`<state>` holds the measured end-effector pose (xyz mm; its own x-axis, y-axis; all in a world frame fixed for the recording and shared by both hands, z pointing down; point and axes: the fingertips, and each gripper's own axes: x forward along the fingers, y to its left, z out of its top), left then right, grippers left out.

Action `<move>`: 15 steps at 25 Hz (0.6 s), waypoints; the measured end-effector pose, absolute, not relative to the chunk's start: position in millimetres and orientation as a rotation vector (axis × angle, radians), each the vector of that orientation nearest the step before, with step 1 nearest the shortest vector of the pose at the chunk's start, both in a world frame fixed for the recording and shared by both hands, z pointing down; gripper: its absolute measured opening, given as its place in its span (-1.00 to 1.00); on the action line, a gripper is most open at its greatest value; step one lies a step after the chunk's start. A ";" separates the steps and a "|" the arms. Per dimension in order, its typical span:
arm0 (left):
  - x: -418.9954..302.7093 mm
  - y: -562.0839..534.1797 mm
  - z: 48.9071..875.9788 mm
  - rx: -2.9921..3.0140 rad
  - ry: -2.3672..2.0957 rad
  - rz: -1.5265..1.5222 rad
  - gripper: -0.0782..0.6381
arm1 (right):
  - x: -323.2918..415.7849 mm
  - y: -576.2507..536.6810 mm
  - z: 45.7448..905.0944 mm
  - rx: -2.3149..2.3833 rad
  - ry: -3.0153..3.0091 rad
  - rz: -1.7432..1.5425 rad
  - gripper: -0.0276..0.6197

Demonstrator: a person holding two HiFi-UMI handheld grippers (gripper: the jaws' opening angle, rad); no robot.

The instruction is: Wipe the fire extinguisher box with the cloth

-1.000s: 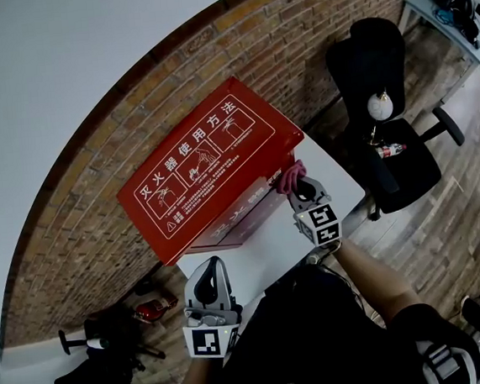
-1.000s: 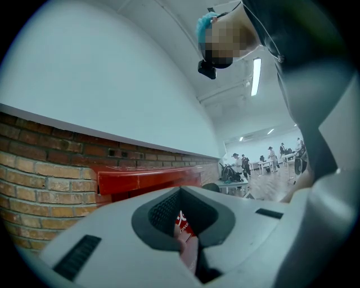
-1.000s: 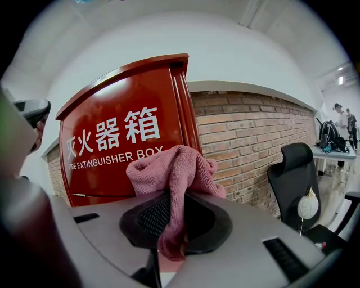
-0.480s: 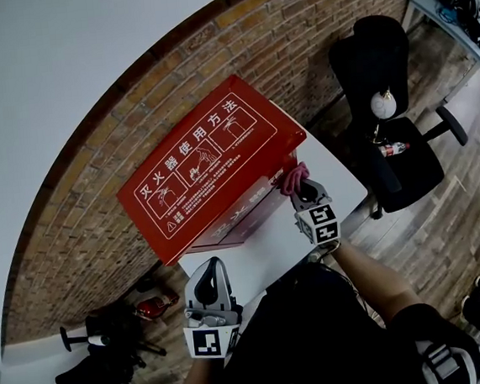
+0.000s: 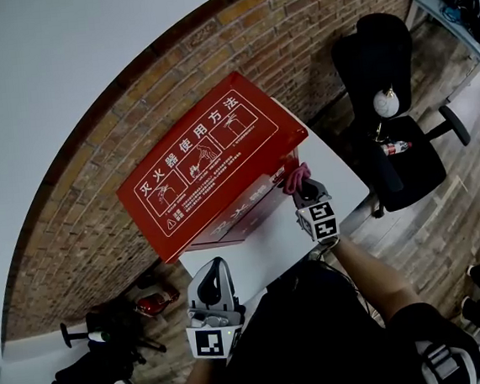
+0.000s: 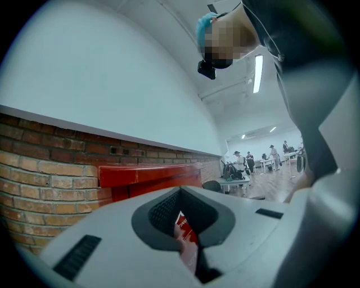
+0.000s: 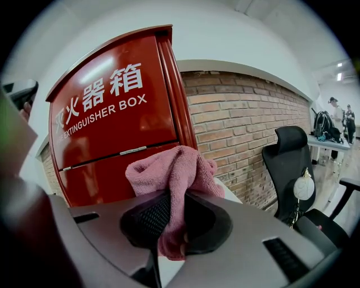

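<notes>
A pink cloth (image 7: pixel 174 166) is pinched between the jaws of the right claw (image 7: pixel 174 214), with most of it bunched above the pads and a short tail hanging below them. In the head view the cloth is held at the right end of the front of the red fire extinguisher box (image 5: pixel 203 161), which stands on the white counter (image 5: pixel 262 248) against a brick wall (image 5: pixel 84 236). Whether the cloth is actually touching the red panel cannot be told. The left claw (image 5: pixel 216 269) is held low near the counter's front edge, well apart from the box. Its jaws are pressed almost together with nothing gripped, and only a sliver of the box is seen through the slit. The wiping is judged to be at its start or barely under way. Because the box is not steadied by the left claw, it could be shoved along the counter if the cloth is pressed hard. Only a fold of cloth seems to be clamped, so it could be dragged out of the jaws by friction against the panel or snagged on the door's edge. If the bunch is flattened too far, the panel could be scraped by the hard jaw tips.
</notes>
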<state>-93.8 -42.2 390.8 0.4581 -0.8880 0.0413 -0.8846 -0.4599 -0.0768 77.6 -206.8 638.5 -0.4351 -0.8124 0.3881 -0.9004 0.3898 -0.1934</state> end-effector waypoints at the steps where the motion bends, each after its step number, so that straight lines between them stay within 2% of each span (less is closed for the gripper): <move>1: -93.9 -41.7 391.8 -2.646 1.611 -0.121 -0.64 | 77.7 -207.0 640.1 1.518 -2.416 0.557 -0.72; 15: -93.6 -38.1 398.0 -2.650 1.631 -0.132 -0.64 | 79.6 -208.1 671.8 1.527 -2.366 0.682 -0.72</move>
